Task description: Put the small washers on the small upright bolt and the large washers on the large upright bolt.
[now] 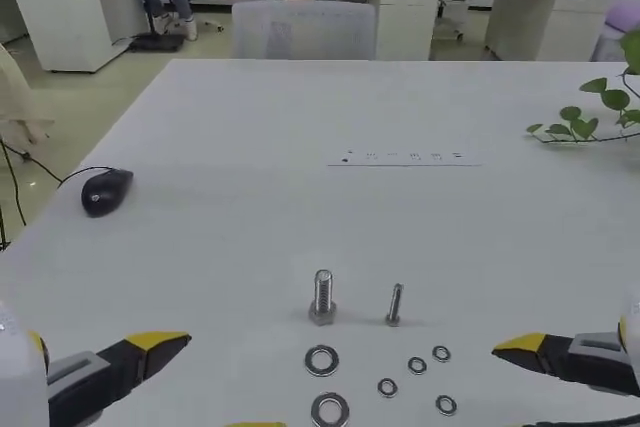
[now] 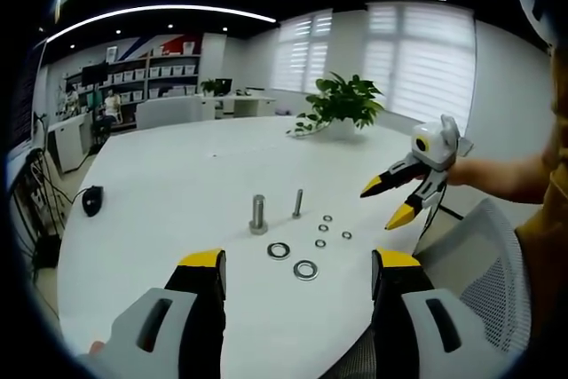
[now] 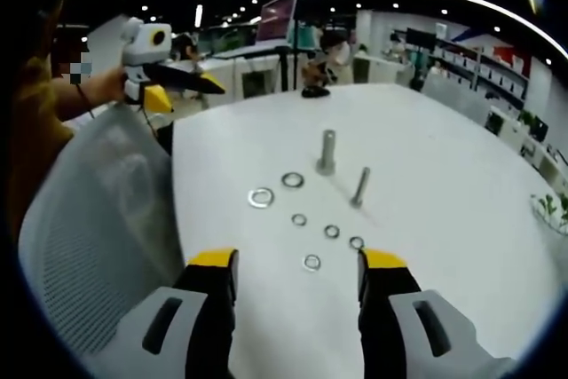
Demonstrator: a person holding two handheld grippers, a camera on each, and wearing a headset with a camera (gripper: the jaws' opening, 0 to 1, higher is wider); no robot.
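The left gripper hovers, jaws wide apart and empty. On the worktop the large bolt and small bolt stand upright, with large washers and small washers lying flat before them. The right gripper gapes empty too. The thin washers could skid from a pinch, or a jaw could topple a bolt

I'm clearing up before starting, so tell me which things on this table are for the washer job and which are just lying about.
For the job: large bolt, small bolt, two large washers, four small washers.
Lying about: mouse, plant, socket panel.
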